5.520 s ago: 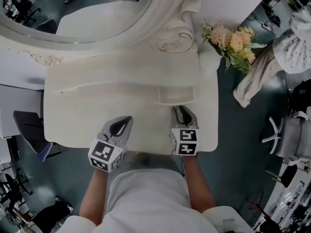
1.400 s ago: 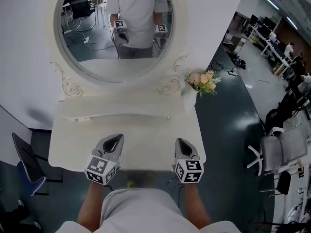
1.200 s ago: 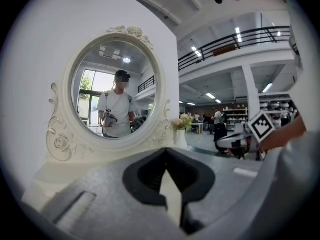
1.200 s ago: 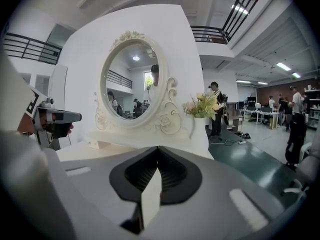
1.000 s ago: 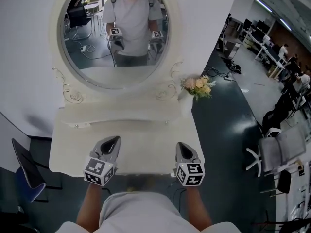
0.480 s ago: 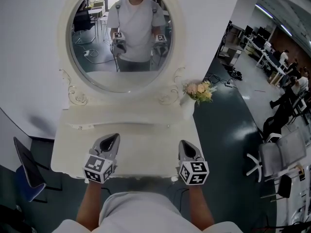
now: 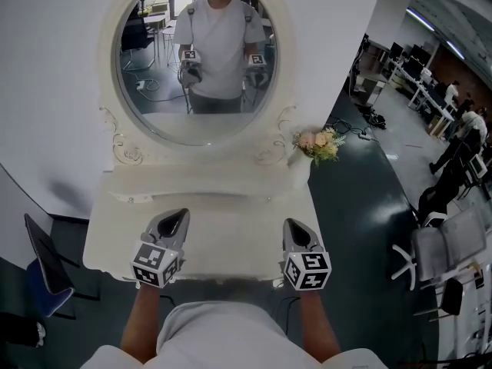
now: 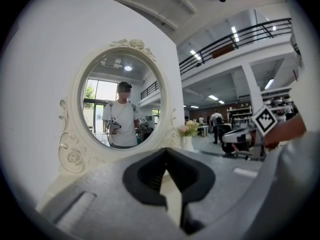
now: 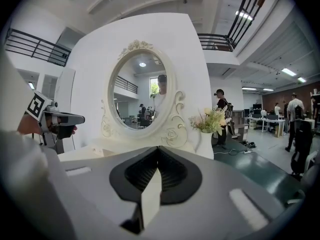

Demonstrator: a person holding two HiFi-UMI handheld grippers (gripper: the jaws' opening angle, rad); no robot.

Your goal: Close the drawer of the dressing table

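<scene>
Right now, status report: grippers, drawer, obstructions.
Left gripper and right gripper shut, empty, above tabletop front. Cream carved dressing table: no drawer sticking out. Pink flower bouquet at right rear corner, out of the way.

Item count: mostly singles, two pairs.
1 dressing table (image 7: 215,241), 1 oval mirror (image 7: 154,102), 1 vase of flowers (image 7: 318,144), 2 grippers (left gripper (image 7: 177,220), right gripper (image 7: 295,231)), 2 chairs (blue chair (image 7: 42,261), white chair (image 7: 440,246)), 1 person (image 7: 221,48) reflected in the mirror.

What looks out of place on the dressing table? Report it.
Nothing stands out. The drawer sits closed in the dressing table, the flower vase stands upright at its right rear corner, and the left gripper and right gripper are shut, empty.
</scene>
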